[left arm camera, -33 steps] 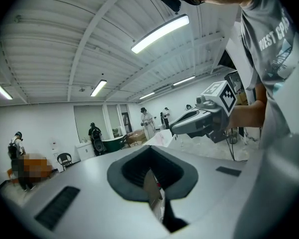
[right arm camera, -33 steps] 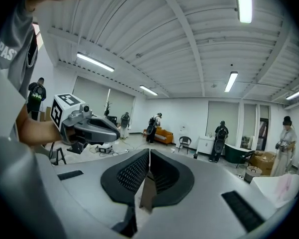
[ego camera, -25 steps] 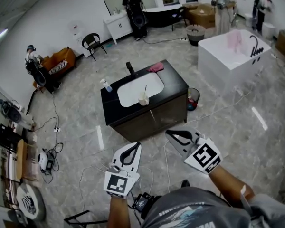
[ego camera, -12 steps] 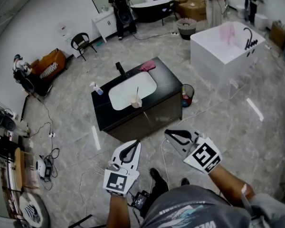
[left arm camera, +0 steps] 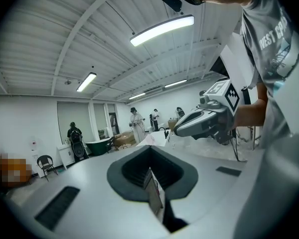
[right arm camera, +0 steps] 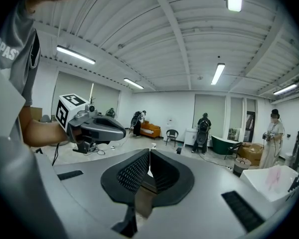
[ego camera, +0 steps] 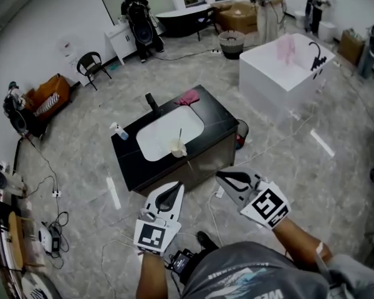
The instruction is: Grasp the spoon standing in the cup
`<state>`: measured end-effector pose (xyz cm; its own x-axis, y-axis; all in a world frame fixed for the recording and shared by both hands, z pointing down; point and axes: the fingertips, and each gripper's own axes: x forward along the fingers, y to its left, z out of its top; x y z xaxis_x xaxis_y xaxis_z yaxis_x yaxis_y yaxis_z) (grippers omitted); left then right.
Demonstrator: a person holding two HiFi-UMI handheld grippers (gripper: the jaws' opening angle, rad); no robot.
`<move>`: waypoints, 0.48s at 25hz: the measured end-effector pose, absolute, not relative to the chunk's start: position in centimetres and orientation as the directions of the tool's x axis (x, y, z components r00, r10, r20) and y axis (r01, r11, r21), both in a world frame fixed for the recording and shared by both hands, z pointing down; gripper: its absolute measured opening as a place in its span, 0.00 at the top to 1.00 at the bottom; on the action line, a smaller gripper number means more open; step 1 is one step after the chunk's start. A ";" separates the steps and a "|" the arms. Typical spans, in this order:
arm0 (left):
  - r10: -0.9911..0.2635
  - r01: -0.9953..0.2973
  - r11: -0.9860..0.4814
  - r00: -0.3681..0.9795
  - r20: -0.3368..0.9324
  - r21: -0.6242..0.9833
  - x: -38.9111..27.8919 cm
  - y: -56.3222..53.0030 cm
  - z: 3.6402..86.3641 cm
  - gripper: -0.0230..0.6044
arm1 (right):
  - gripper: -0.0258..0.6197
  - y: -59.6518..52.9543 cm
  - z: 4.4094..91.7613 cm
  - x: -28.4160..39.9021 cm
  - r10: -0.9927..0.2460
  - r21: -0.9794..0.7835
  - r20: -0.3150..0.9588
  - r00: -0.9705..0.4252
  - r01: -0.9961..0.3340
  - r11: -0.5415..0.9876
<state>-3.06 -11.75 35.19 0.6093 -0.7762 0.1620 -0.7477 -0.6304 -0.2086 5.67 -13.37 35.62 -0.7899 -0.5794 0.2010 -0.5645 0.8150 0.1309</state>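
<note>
Spoon (ego camera: 179, 136) upright in a pale cup (ego camera: 177, 149); cup at the front rim of the white sink (ego camera: 159, 139) set in a black surface (ego camera: 217, 112); spray bottle (ego camera: 119, 131) at the surface's left end, pink cloth (ego camera: 189, 97) at the back near the dark tap (ego camera: 152, 101); left tool (ego camera: 178, 187) and right tool (ego camera: 220, 175) well apart from the cup, over the floor (ego camera: 287, 167), each with jaws pressed together, nothing between them.

The left gripper (left arm camera: 149, 170) has its jaws pressed together; the right gripper (left arm camera: 184, 126) hangs near right; people (left arm camera: 136, 124) stand far off.
</note>
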 end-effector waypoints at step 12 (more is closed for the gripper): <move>-0.710 -0.690 -0.703 0.693 0.126 -0.172 -9.9 -17.9 35.6 0.96 | 0.91 -18.2 35.2 -0.9 -0.660 0.185 0.234 -0.714 -0.633 0.751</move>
